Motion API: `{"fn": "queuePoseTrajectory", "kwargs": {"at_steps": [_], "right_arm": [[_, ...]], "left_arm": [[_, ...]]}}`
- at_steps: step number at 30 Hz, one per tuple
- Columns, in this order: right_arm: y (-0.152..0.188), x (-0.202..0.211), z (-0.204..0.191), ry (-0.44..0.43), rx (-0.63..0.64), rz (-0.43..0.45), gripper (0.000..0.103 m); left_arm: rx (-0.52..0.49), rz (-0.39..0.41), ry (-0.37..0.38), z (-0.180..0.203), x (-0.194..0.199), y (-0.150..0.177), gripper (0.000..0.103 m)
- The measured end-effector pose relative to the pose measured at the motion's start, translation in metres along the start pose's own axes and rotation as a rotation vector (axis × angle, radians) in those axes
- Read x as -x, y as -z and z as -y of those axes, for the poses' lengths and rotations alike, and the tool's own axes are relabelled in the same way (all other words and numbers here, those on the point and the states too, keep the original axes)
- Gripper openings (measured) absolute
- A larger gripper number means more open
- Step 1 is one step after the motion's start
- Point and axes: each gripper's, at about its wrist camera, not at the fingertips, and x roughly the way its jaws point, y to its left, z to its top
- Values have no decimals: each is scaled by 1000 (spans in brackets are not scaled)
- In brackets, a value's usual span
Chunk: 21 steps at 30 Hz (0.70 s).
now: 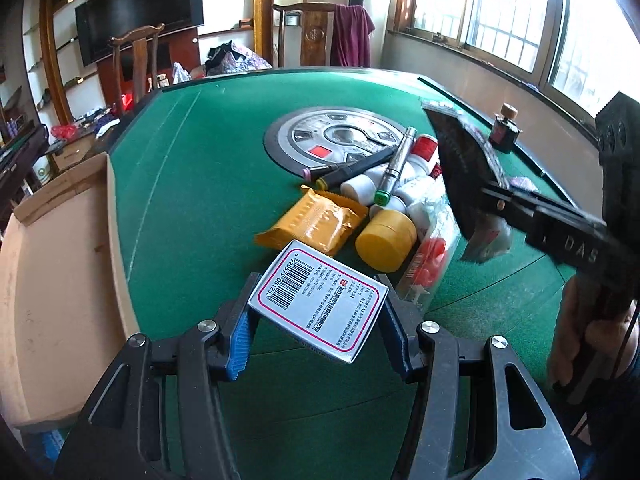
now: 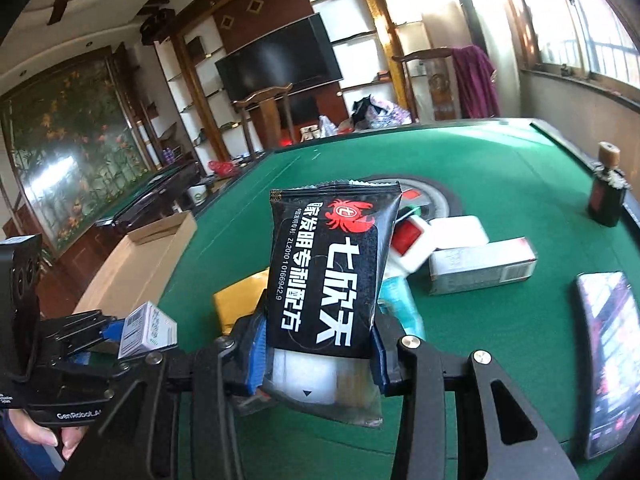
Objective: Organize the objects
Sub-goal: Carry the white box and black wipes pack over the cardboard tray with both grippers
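Note:
My left gripper (image 1: 318,312) is shut on a small white box with a barcode (image 1: 318,300), held above the green table (image 1: 192,200); the box also shows in the right wrist view (image 2: 146,330). My right gripper (image 2: 318,340) is shut on a black packet with a red crab logo (image 2: 332,264), held upright; the packet shows at the right of the left wrist view (image 1: 464,168). On the table lies a pile: a yellow packet (image 1: 316,220), a yellow jar (image 1: 386,242), white bottles (image 1: 360,188), pens (image 1: 394,164).
An open cardboard box (image 1: 56,280) stands at the table's left edge, also in the right wrist view (image 2: 140,264). A dark bottle (image 2: 606,192), white boxes (image 2: 480,264) and a phone (image 2: 610,356) lie to the right. Chairs stand behind the table.

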Motion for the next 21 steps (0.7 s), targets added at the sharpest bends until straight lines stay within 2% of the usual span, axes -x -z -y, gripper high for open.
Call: {"fn": "queuePoseTrajectory", "kwargs": {"at_steps": [12, 18, 21], "right_arm": [[-1, -23, -45, -124, -6, -71, 41], [-3, -36, -71, -158, 32, -112, 41], [-6, -41, -87, -173, 70, -122, 41]], "left_arm": [[86, 51, -33, -39, 29, 2, 55], [139, 87, -74, -64, 43, 6, 55], [172, 107, -117, -80, 51, 9, 55]]}}
